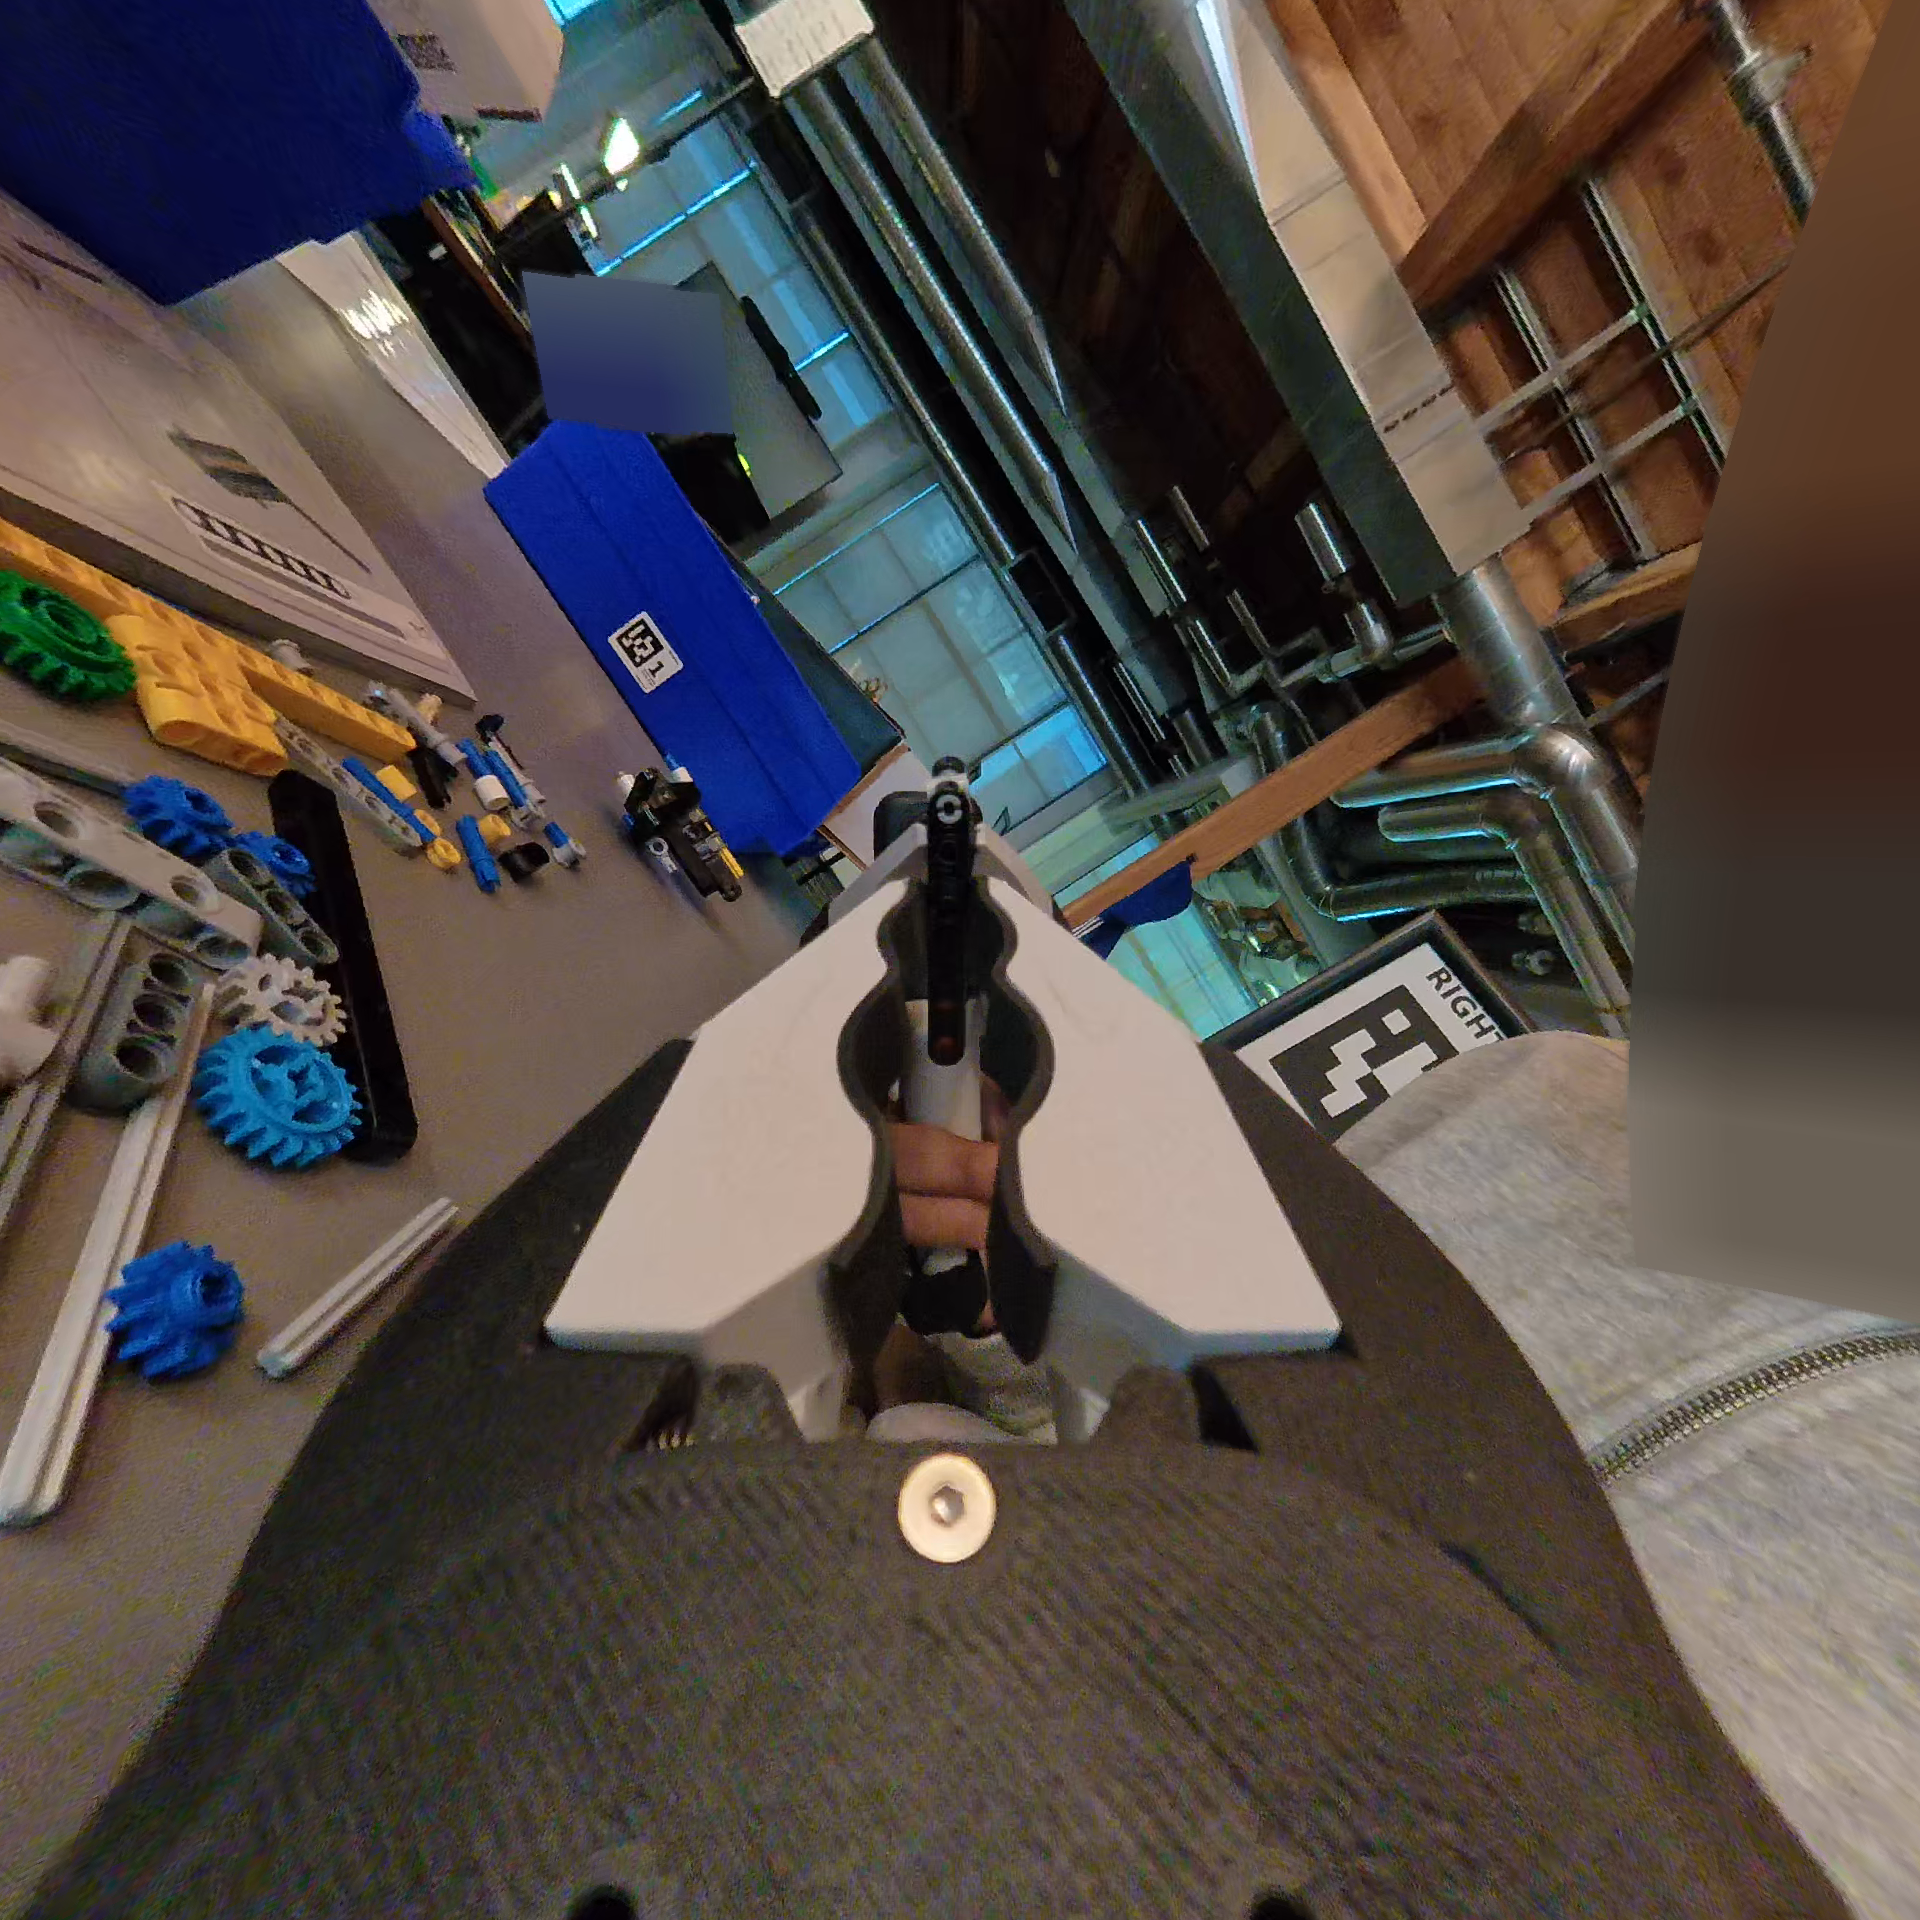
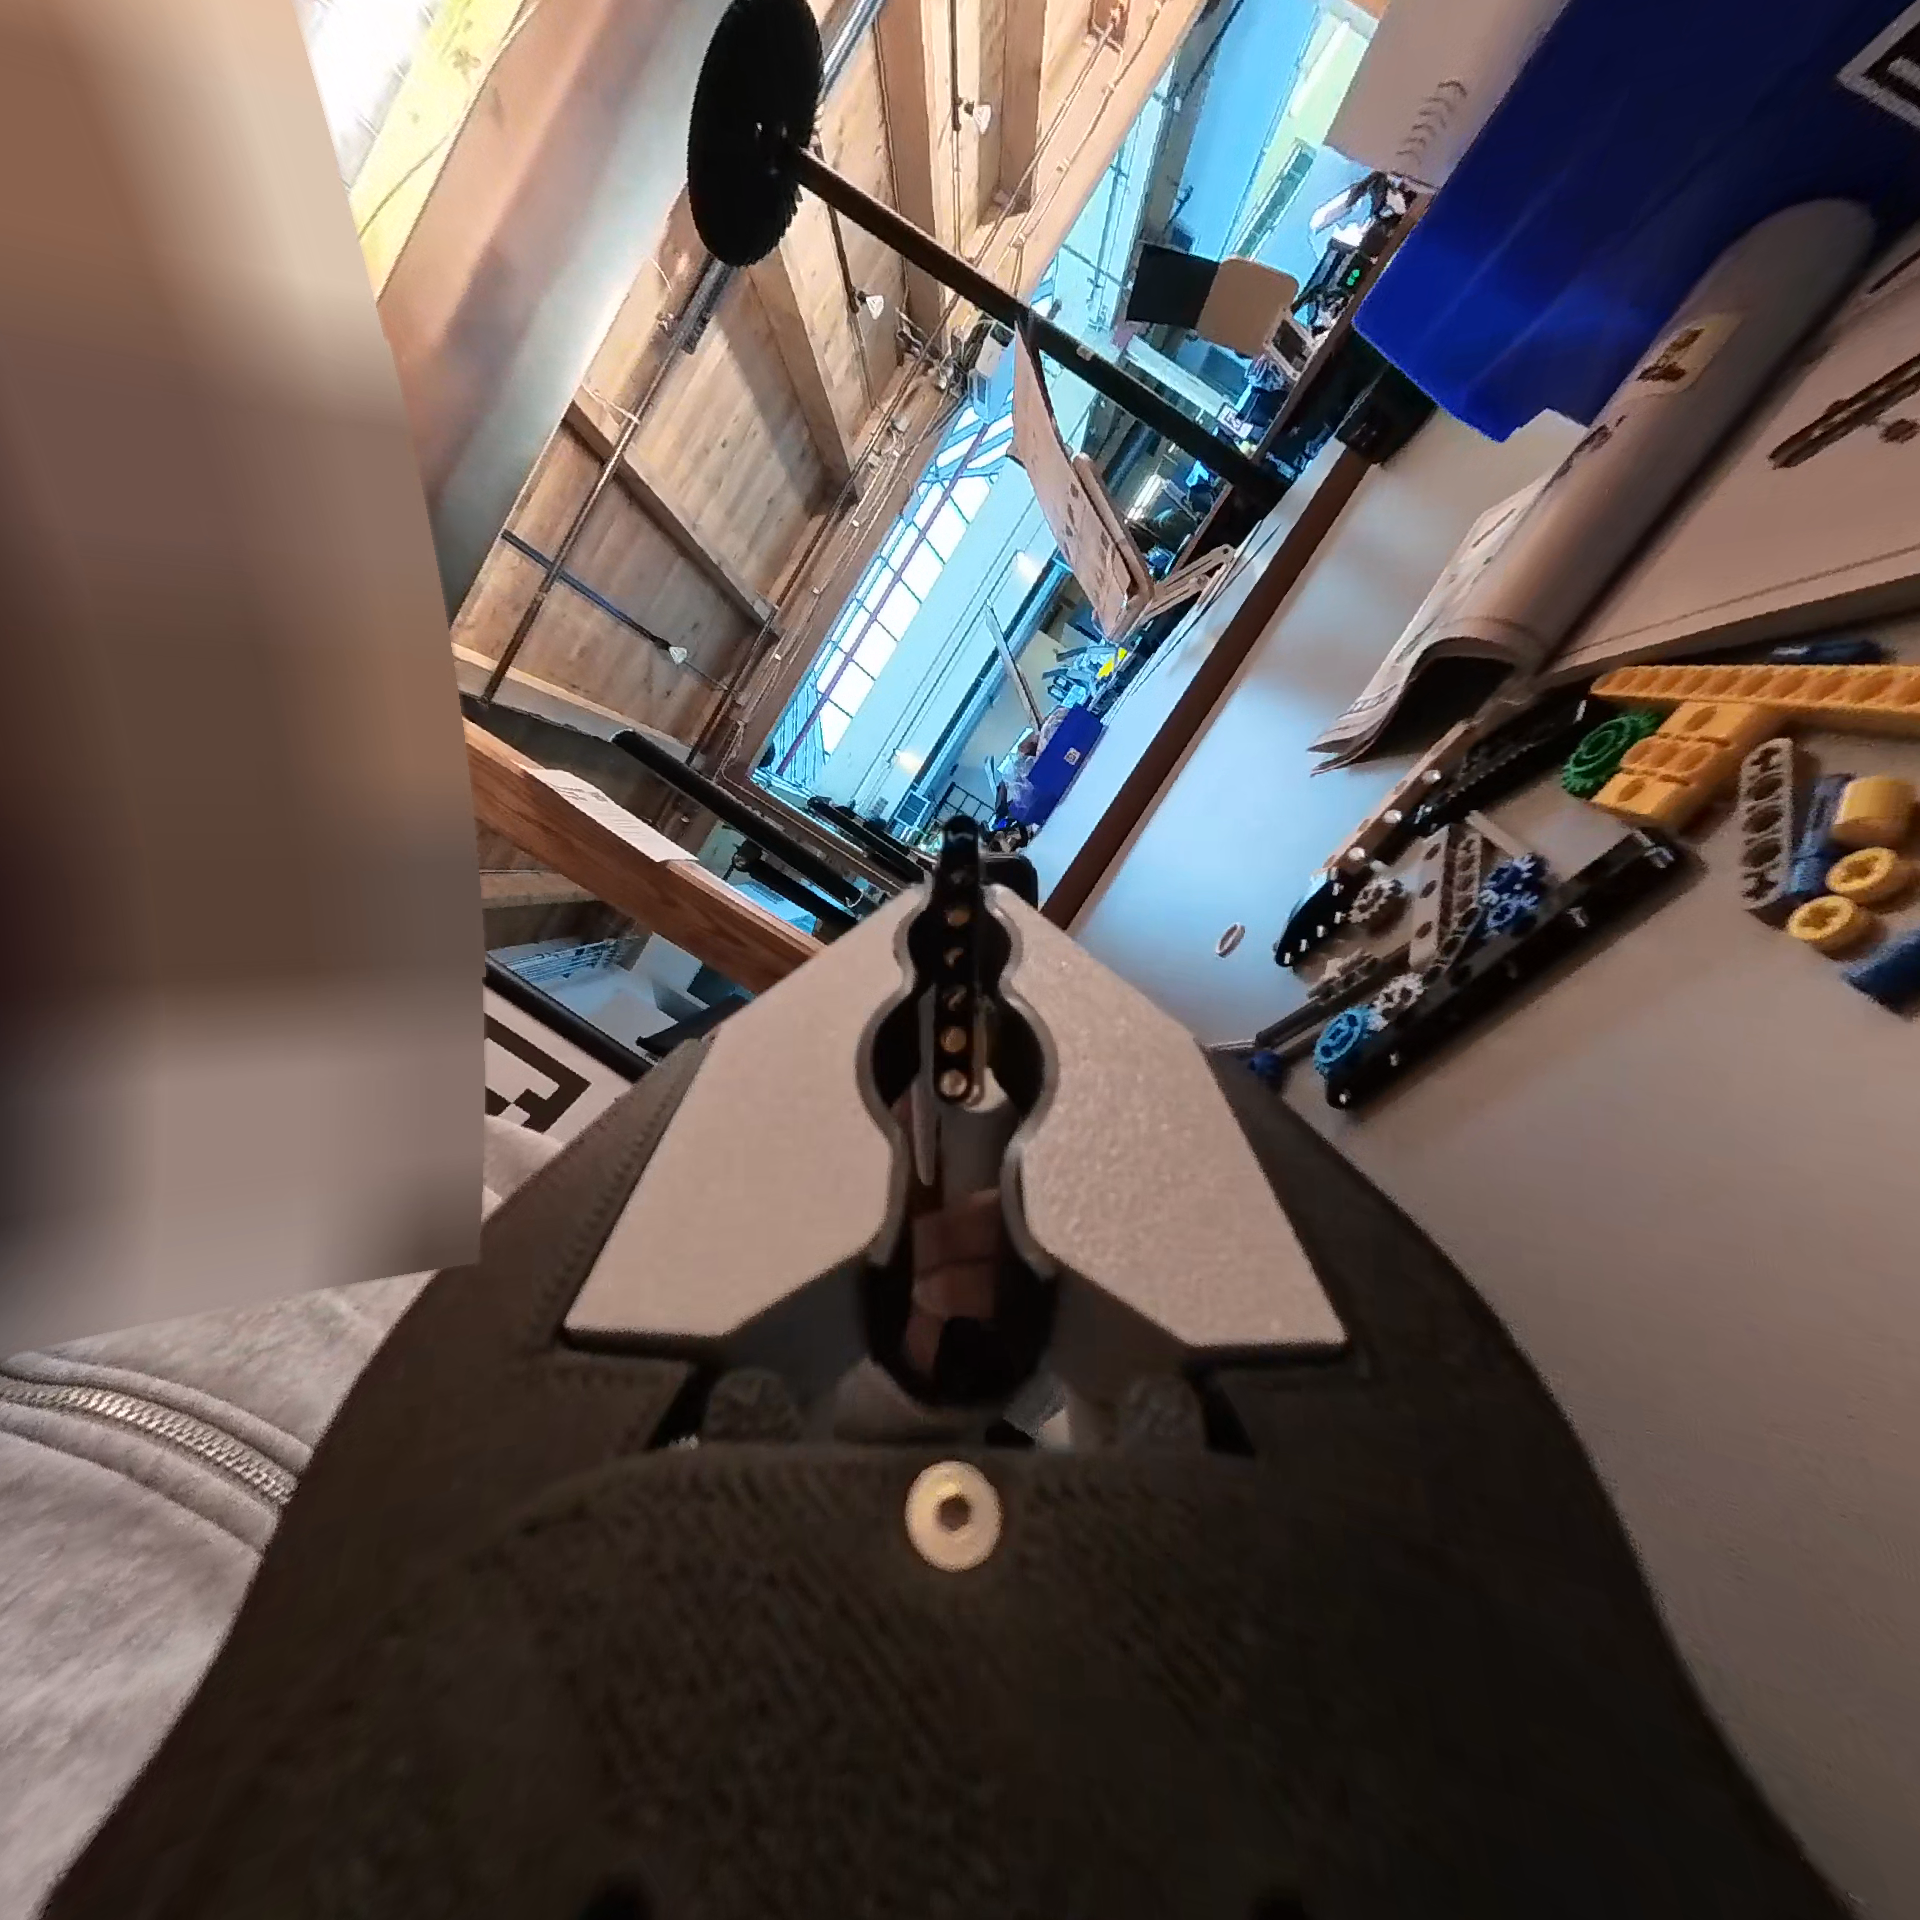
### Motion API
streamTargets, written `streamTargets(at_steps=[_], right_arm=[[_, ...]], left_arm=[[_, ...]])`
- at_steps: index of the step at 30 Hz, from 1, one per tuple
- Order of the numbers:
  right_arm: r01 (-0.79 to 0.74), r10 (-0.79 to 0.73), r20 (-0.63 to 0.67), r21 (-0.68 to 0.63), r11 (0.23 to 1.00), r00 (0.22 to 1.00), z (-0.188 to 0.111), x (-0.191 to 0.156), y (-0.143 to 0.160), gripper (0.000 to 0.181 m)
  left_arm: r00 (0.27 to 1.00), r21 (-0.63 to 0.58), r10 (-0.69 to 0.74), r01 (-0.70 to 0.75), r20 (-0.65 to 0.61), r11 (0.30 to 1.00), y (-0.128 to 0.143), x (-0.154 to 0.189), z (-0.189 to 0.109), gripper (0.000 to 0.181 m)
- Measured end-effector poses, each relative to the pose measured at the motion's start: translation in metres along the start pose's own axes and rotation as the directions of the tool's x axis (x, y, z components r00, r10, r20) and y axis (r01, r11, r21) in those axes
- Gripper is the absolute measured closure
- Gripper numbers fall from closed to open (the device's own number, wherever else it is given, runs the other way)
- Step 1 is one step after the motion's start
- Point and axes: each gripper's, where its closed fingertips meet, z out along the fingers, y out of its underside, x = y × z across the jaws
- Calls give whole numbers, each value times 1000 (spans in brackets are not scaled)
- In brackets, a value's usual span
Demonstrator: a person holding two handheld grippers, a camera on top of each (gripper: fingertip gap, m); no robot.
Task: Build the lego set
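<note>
Left gripper (image 1: pixel 948 831) and right gripper (image 2: pixel 958 862) each clamp a black beam (image 1: pixel 943 914) edge-on (possibly one shared part). Step: mid-air joining. Next: align holes before pressing.

Left gripper (image 1: pixel 948 883): both white fingers (image 1: pixel 748 1164) drawn together, clamping a thin black beam (image 1: pixel 945 935) edge-on between them, raised off the desk and tilted upward. Right gripper (image 2: pixel 958 904): grey fingers (image 2: pixel 1143 1195) likewise closed on a thin black beam with holes (image 2: pixel 954 997), held in the air, also angled upward. A bare hand (image 1: pixel 951 1184) shows through the gap behind the left fingers. Grey zippered sleeve (image 1: pixel 1662 1403) lies beside the left gripper.
</note>
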Motion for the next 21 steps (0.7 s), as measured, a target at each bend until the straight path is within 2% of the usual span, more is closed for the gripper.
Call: streamTargets(at_steps=[9,14,18,21], right_arm=[[18,-19,-24,-52,998,1000,-3,2,3,177],[27,-31,-24,-166,986,999,-10,5,10,177],[29,-30,-4,-214,976,1000,-17,-2,18,177],[-34,29,-24,-276,961,999,-23,-12,40,177]], left_arm=[[1000,-29,24,-24,6,999,3,-2,0,176],[1000,-109,2,-2,5,994,10,-5,0,176],[1000,-177,-3,2,-3,984,21,2,-3,176],[1000,-240,-4,7,14,971,42,12,-16,176]])
